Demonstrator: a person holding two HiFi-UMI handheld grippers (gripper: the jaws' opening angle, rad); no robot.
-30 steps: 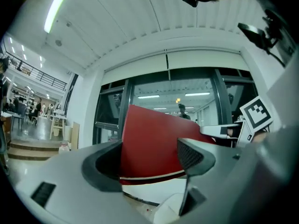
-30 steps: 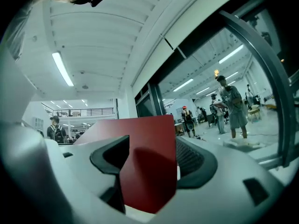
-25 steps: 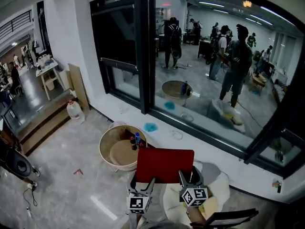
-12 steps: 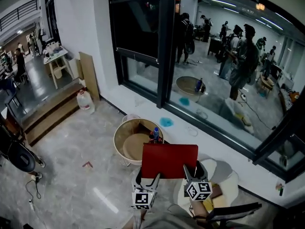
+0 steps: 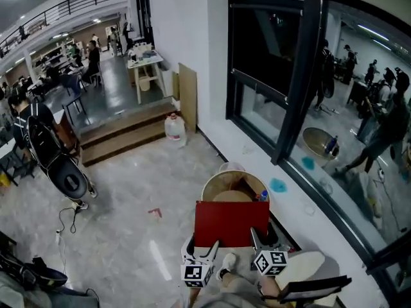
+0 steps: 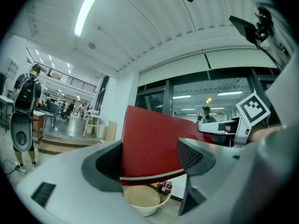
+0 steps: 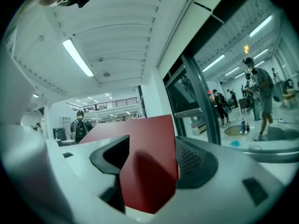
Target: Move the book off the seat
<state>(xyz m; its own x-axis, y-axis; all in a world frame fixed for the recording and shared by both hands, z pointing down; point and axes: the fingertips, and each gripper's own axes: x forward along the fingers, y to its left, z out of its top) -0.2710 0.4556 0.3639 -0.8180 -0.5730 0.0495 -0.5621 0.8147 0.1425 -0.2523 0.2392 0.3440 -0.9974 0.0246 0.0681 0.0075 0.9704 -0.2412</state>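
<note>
Left gripper [image 5: 203, 246] is clamped on the near left corner of the red book [image 5: 231, 222], jaws set wide. Right gripper [image 5: 265, 239] has the near right corner the same way. Book's up in the air, roughly flat, clear of the white seat [image 5: 313, 265] at my lower right. Its far edge seems to hang over the near rim of the round tub [image 5: 210, 186] w/ bottles [image 5: 261, 196] in it.

Risks, as I judge them:
- Both grips sit on one edge only, so the far edge has no support.
- If either side eases off, book prob. pivots on the other corner & drops, likely into the tub, knocking bottles.
- Can't tell how much pad is biting, so slip is my main worry.
- If my hands drift apart or twist vs each other, the cover could bend or tear.
- Window frame [image 5: 295, 82] stands off to the right; a wide swing could clip it.
</note>
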